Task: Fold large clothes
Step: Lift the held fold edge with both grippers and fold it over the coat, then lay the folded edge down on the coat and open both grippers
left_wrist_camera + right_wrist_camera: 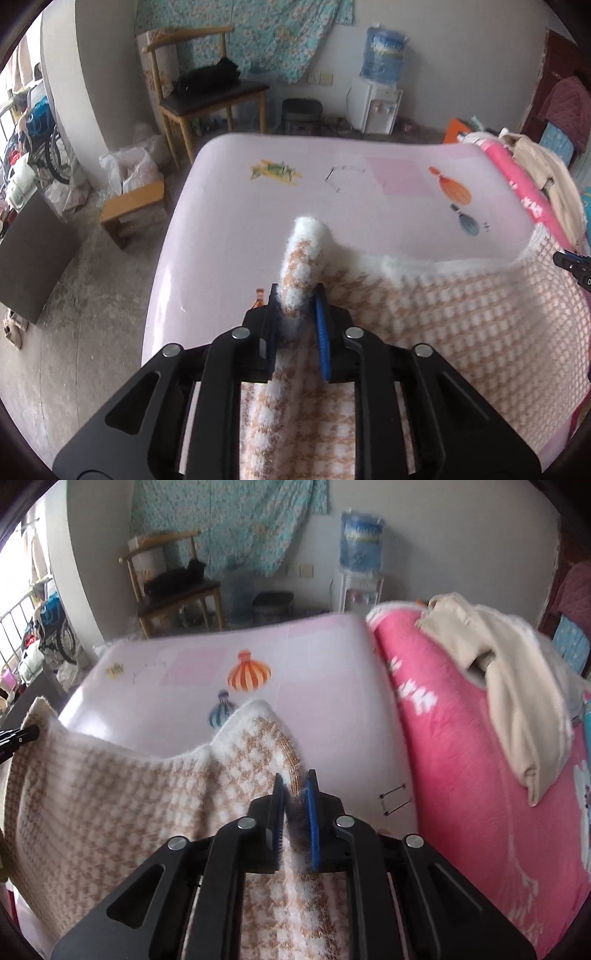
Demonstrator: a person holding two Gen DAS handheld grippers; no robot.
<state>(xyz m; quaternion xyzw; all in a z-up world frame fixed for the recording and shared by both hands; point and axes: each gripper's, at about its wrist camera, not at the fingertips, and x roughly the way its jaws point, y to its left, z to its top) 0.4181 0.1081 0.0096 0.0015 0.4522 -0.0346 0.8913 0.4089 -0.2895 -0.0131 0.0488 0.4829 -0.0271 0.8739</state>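
Observation:
A fuzzy white-and-tan checked knit garment (pixel 461 332) (pixel 110 794) hangs stretched between both grippers over the pale pink bed sheet (pixel 240 221) (pixel 332 709). In the left wrist view my left gripper (pixel 295 297) is shut on one corner, and a white-edged roll of fabric sticks up past the fingertips. In the right wrist view my right gripper (pixel 295 779) pinches the other corner between its blue pads. Each gripper shows at the other view's edge: the right gripper (pixel 572 262) and the left gripper (pixel 18 736).
A pink blanket (pixel 461 757) with a beige garment (pixel 517 701) on it lies along the bed's right side. Beyond the bed stand a wooden chair (pixel 207 99), a water dispenser (pixel 376 103) and a low wooden stool (pixel 133 206) on the floor to the left.

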